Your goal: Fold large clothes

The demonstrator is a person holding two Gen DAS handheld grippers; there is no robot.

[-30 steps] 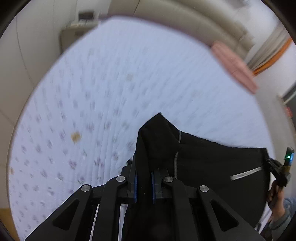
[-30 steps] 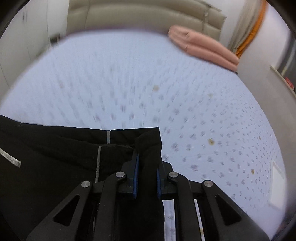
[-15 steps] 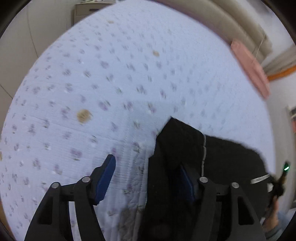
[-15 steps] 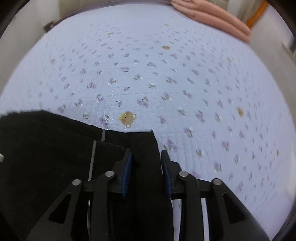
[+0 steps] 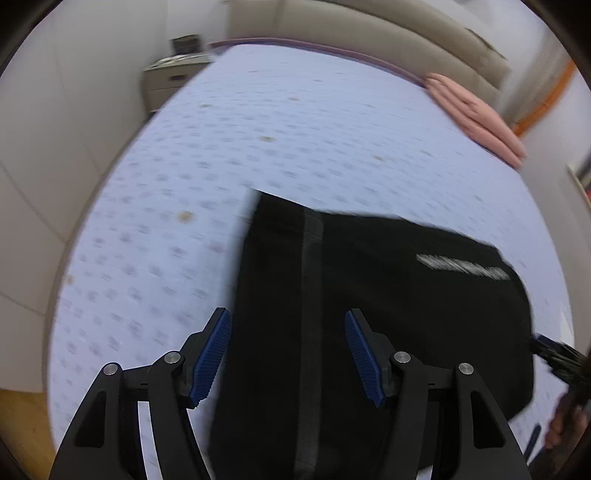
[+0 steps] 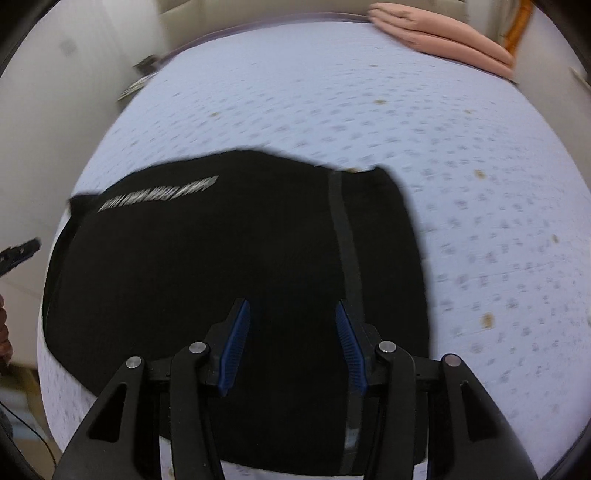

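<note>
A black garment [image 5: 369,295] with grey side stripes and a silver printed strip lies flat on the pale blue flowered bed cover [image 5: 258,129]. It also shows in the right wrist view [image 6: 221,266]. My left gripper [image 5: 288,350] is open and empty, raised above the garment's left part. My right gripper [image 6: 291,343] is open and empty, above the garment's right part beside a grey stripe. The right gripper's tip shows at the right edge of the left wrist view [image 5: 554,354].
Folded pink bedding [image 5: 476,118] lies at the far right corner of the bed, also in the right wrist view [image 6: 443,33]. A beige headboard [image 5: 388,33] runs behind. A bedside cabinet [image 5: 173,74] stands at the far left. Wooden floor [image 5: 22,424] shows at left.
Both grippers have opened and let go of the black garment, which now lies flat on the bed. Both have drawn back and up from it.
</note>
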